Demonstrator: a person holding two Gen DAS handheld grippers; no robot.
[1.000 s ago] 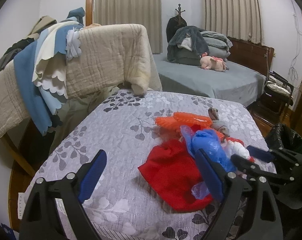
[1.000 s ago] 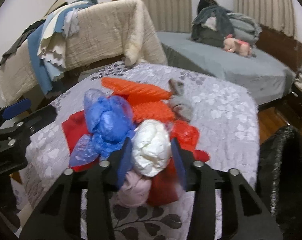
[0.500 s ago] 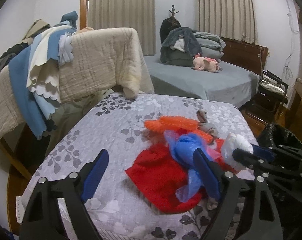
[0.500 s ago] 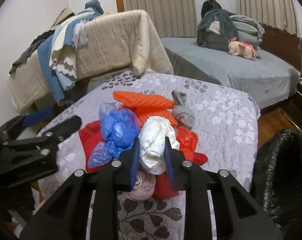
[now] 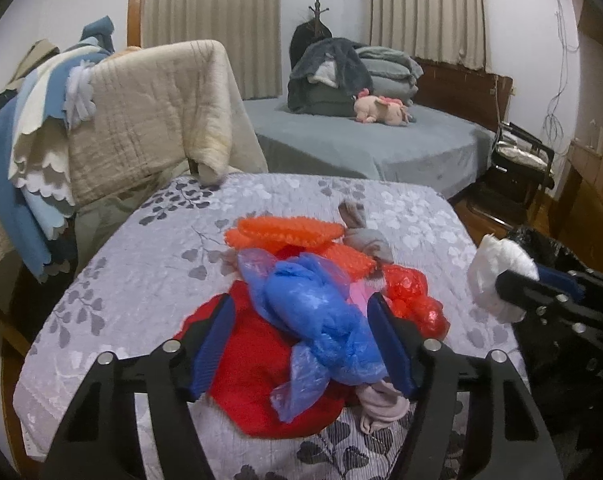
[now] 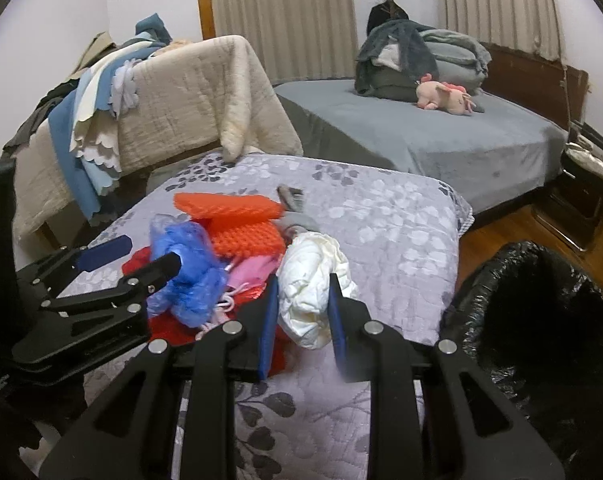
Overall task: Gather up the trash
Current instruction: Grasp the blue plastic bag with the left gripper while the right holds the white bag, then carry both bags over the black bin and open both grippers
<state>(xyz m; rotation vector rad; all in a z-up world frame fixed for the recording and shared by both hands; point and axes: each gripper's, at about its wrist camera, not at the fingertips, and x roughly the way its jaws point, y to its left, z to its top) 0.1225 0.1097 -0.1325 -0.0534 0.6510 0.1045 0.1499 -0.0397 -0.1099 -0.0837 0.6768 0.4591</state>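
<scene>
The right gripper [image 6: 303, 312], which a second ago only bracketed the white crumpled wad [image 6: 313, 280] in the pile, is now clenched on it and has lifted it clear, toward the black-lined bin [image 6: 541, 320] at the table's right edge; so the first piece of trash is picked and, as I judge, a drop into the bin comes next. The left gripper [image 5: 301, 344] has meanwhile advanced and narrowed, its jaws parted astride the blue plastic bag [image 5: 313, 304] on the red cloth [image 5: 245, 384]; whether the pads already touch the bag is hard to tell. Both grippers point forward and slightly down over the grey floral tablecloth [image 5: 141, 248]
</scene>
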